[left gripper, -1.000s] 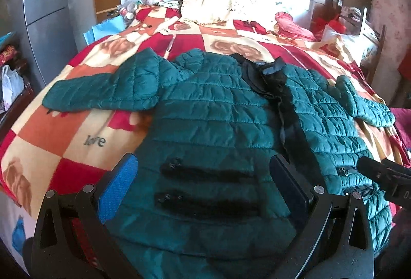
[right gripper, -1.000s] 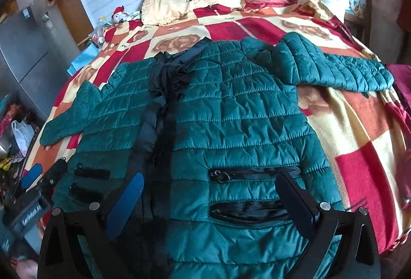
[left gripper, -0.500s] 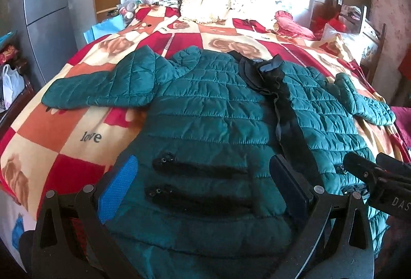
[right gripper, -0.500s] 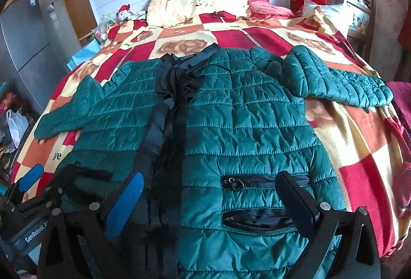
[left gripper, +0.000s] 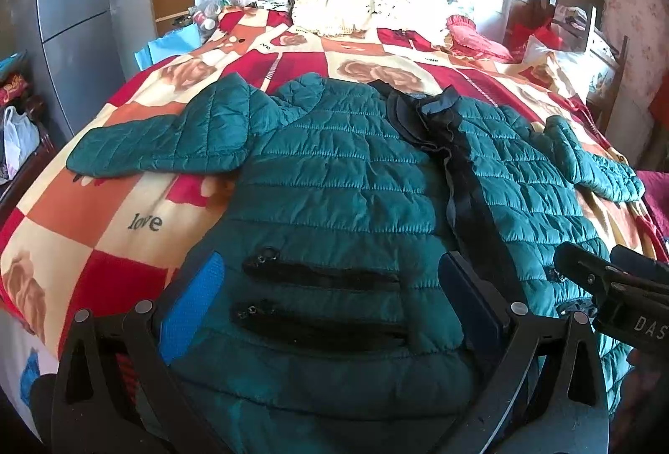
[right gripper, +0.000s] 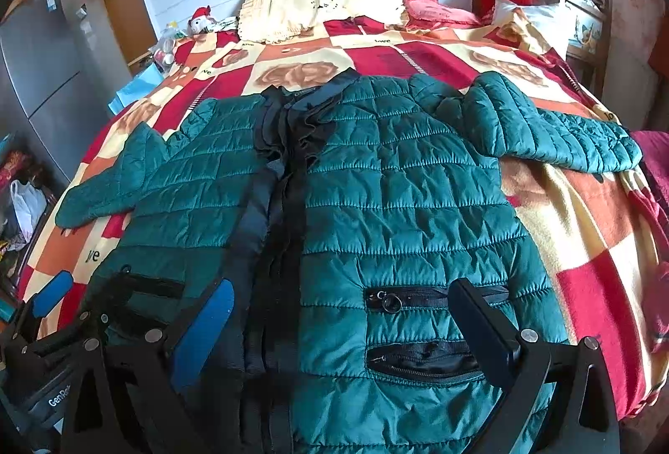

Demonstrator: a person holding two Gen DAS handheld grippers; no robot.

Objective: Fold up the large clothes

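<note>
Green jacket (right gripper: pixel 401 211) lay face up on the checked blanket (left gripper: pixel 138 215), sleeves spread, black placket down the middle; left gripper (left gripper: pixel 330 295) above its left pockets, jaws wide apart, empty; right gripper (right gripper: pixel 338 311) above the right pockets, jaws likewise spread, empty

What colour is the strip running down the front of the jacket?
Black, against the teal quilted jacket; the front strip shows best in the right wrist view.

The bed (right gripper: pixel 585 228) wears a checked blanket (left gripper: pixel 125 211); a green jacket (right gripper: pixel 409 203) lies flat at centre, 2 pillows (right gripper: pixel 309 6) at 12 o'clock.
</note>
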